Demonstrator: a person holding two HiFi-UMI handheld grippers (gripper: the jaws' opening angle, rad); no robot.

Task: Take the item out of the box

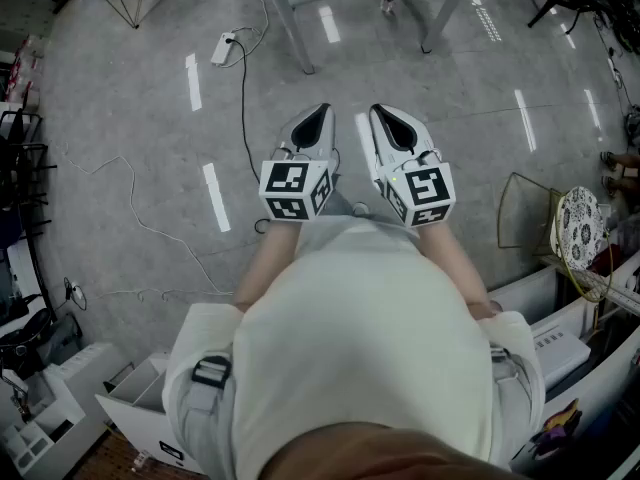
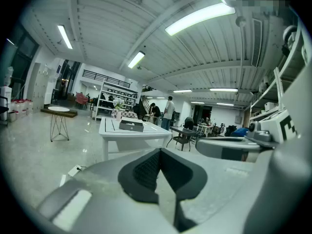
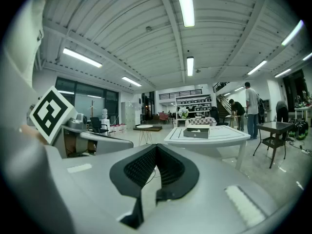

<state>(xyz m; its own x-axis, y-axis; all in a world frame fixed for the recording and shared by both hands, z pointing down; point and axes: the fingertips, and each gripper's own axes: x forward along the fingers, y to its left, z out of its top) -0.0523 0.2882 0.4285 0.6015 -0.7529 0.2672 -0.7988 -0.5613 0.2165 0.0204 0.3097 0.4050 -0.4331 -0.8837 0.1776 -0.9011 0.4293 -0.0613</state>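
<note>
A low dark box (image 2: 131,125) lies on a white table (image 2: 146,136) several steps ahead of me; the right gripper view shows the same box (image 3: 196,132) on that table (image 3: 214,139). What is in the box cannot be made out from here. In the head view only the table's near edge and legs (image 1: 300,38) show at the top. I hold both grippers close in front of my body, side by side and pointing at the table. My left gripper (image 1: 318,118) is shut with nothing in it. My right gripper (image 1: 385,120) is shut and empty too.
A power strip (image 1: 223,48) and its cable lie on the grey floor left of the table. A wire-legged side table (image 2: 58,123) stands further left. Bins and shelves (image 1: 570,318) line my right. People (image 2: 168,112) stand behind the table, near a dark desk and chair (image 3: 273,140).
</note>
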